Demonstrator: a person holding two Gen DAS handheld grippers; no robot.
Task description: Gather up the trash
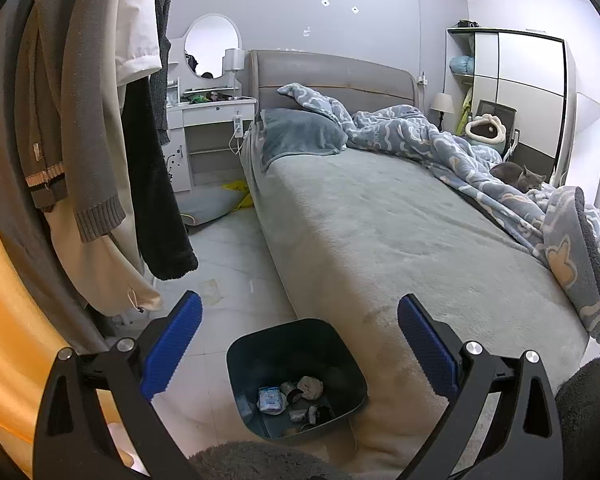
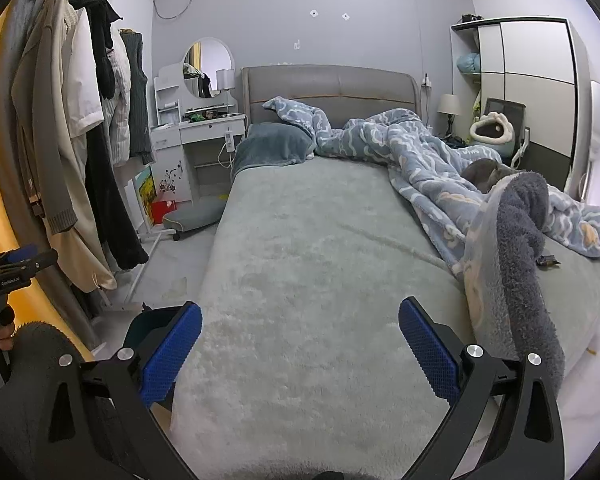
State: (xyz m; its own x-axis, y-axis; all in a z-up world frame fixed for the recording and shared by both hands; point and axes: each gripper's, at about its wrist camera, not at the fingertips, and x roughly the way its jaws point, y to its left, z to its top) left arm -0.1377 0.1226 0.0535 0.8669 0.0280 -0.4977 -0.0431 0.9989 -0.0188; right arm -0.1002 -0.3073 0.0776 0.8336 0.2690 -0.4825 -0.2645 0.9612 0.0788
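Trash (image 1: 296, 398) in bin (image 1: 236, 364), w/ wrappers.

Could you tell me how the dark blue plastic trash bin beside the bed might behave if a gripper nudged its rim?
The dark blue plastic trash bin looks light, holding only a few wrappers, so it would probably slide on the smooth tiled floor. Pushed high, it might tip.
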